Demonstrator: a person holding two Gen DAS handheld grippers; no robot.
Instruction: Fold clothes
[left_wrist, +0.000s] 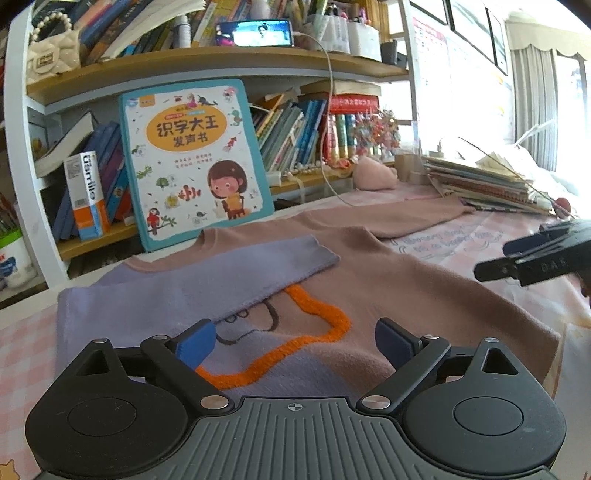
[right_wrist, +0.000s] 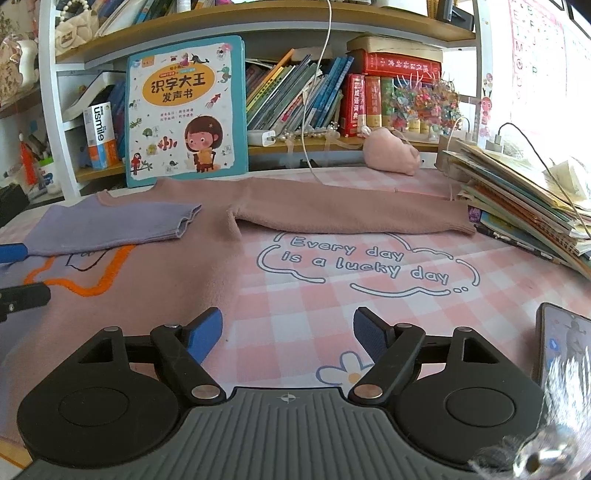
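Pink-and-lilac knitted sweater (left_wrist: 369, 280) with an orange outline motif lies flat on my bench (right_wrist: 369, 314), under its pink checked cloth. I judge the folding barely begun: the lilac sleeve (left_wrist: 229, 269) is laid across the chest, while the pink sleeve (right_wrist: 351, 214) stretches out toward the stack of picture books (right_wrist: 524, 199) (that one is left, then the body). Wooden bookshelf (right_wrist: 258, 14) behind holds upright books. My left claw (left_wrist: 295, 343) hovers spread over the chest, my right claw (right_wrist: 288, 332) spread beside the sweater's edge; both hold nothing.
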